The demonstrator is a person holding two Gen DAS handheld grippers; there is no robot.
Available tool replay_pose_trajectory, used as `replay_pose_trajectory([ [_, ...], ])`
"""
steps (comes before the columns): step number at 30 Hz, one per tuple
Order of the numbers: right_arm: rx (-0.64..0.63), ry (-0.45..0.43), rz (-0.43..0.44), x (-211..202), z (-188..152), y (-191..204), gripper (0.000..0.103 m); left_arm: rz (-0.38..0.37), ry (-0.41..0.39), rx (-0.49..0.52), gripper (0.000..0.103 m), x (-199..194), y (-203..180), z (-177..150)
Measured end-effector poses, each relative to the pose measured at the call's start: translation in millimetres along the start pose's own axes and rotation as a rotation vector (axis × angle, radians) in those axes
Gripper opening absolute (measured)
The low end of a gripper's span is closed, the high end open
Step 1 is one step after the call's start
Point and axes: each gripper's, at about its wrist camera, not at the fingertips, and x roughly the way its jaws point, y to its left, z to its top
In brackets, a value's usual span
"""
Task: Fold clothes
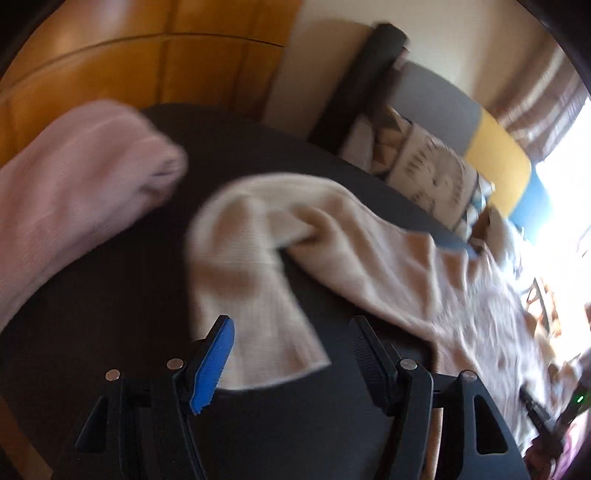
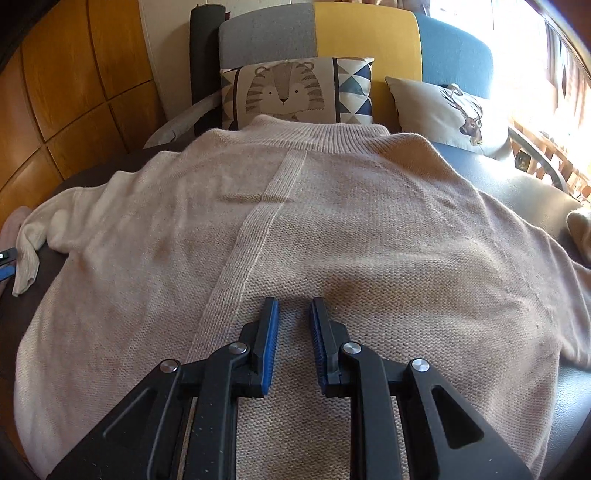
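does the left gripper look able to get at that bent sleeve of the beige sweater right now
Probably yes. The left gripper is open with the sleeve end lying on the dark surface just ahead of its jaws, nothing covering it.

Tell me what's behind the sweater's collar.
Right behind the sweater collar stands a tiger pillow, its lower edge hidden by the knit. Beside it lies a deer pillow. Both lean on a grey, yellow and blue sofa back.
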Motion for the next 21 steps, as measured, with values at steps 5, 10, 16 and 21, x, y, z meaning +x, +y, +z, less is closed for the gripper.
replay_pose_trajectory([
  [5,0.019,-0.002,0.009,0,-1,-2,0.019,-0.041,0.020,-0.038,0.066,3,40,7],
  [10,0.003,-0.002,-0.012,0,-1,2,0.019,-0.138,0.096,0.032,0.066,27,30,6],
  [16,-0.001,-0.006,-0.031,0,-2,4,0.019,0.022,0.101,0.262,0.005,42,-10,-3],
  [21,-0.015,-0.006,-0.050,1,-2,8,0.019,0.054,0.104,0.288,0.005,27,-22,24],
])
